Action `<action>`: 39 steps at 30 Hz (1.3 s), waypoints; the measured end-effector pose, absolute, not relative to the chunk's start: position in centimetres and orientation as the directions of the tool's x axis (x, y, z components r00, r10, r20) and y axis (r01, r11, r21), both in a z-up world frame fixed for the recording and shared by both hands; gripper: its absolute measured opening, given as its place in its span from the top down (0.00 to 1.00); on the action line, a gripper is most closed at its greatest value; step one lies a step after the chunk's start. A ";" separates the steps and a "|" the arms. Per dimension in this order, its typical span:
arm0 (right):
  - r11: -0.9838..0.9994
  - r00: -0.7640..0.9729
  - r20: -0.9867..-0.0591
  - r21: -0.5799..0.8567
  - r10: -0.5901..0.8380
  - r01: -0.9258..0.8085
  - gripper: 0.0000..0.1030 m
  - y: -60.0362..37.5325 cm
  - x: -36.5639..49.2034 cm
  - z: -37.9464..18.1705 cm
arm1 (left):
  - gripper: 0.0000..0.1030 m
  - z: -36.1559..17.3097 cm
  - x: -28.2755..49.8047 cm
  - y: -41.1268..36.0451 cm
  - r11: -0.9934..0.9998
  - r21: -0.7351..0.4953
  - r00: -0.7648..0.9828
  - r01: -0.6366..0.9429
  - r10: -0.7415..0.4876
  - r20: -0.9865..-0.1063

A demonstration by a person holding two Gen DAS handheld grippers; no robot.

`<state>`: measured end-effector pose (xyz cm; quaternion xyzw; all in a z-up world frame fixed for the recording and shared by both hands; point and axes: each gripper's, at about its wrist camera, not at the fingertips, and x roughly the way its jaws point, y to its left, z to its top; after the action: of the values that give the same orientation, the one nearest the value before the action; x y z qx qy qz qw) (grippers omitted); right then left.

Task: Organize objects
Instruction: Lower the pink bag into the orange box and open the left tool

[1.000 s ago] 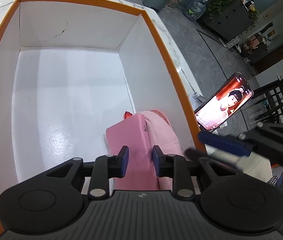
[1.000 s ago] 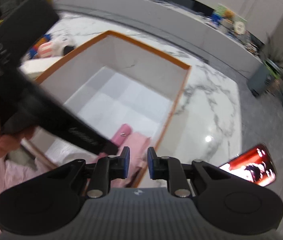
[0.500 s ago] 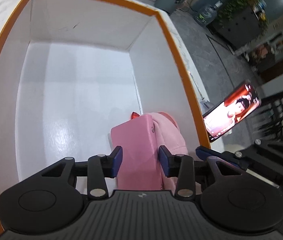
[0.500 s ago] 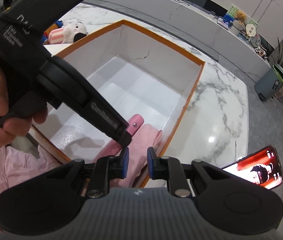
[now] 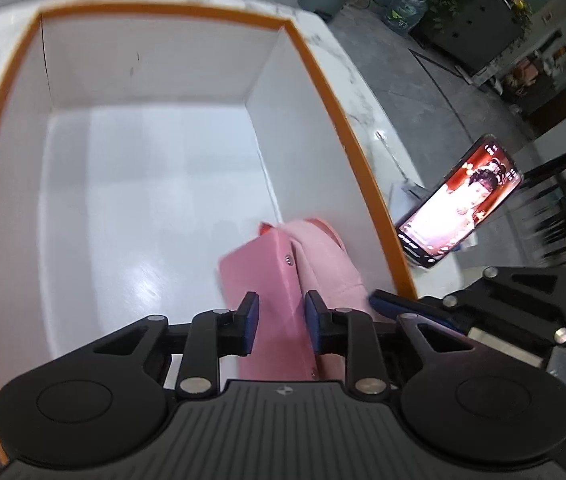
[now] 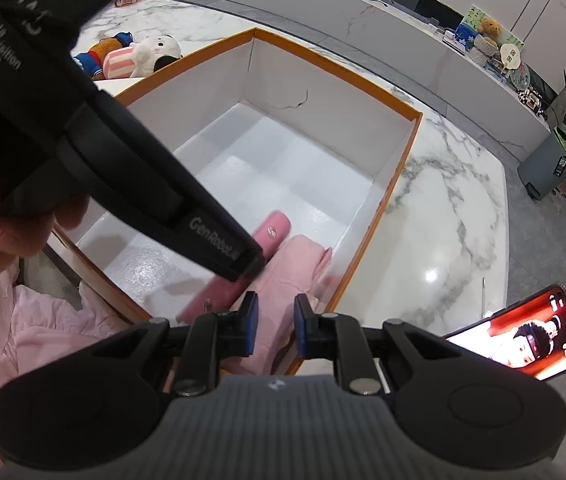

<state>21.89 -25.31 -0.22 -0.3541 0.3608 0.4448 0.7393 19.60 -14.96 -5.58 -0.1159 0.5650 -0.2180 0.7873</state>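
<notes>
Pink wallet (image 5: 259,280) and folded pink cloth (image 5: 327,264) side by side in the near right corner of the orange-rimmed box (image 5: 335,92).

Left tool (image 5: 281,322) over that corner, jaws closing at a narrow gap around the wallet's near end; contact with the pads hard to judge through blur. Right tool (image 6: 276,326) just outside the box's near rim, jaws narrow, nothing gripped, cloth beyond them. Lit phone (image 6: 523,336) right of the box on the marble surface (image 6: 451,220); plush toys (image 6: 131,58) beyond its left wall.
</notes>
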 end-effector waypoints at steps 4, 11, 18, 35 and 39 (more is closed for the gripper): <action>0.356 0.341 -0.847 -0.197 0.407 -0.914 0.82 -25.3 21.9 -0.3 | 0.71 -4.5 18.8 -16.1 0.917 -0.279 0.344 0.284 -0.369 -0.863; 0.358 0.341 -0.844 -0.193 0.415 -0.914 0.82 -25.4 21.9 -0.4 | 0.72 -4.1 18.7 -16.5 0.916 -0.233 0.338 0.328 -0.344 -0.876; 0.363 0.343 -0.841 -0.192 0.419 -0.912 0.82 -25.4 22.0 -0.3 | 0.78 -4.5 19.5 -16.2 0.898 -0.319 0.290 0.304 -0.406 -0.867; 0.367 0.340 -0.837 -0.183 0.429 -0.912 0.82 -25.5 22.3 -0.4 | 0.86 -3.9 19.6 -15.5 0.907 -0.290 0.317 0.305 -0.384 -0.867; 0.368 0.341 -0.836 -0.184 0.429 -0.912 0.82 -25.5 22.3 -0.4 | 0.87 -4.2 19.4 -15.8 0.895 -0.338 0.303 0.290 -0.421 -0.855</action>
<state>22.34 -25.49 -0.43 -0.3381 0.3570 0.4493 0.7459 19.41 -15.83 -4.19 -0.0600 0.5474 -0.2207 0.8050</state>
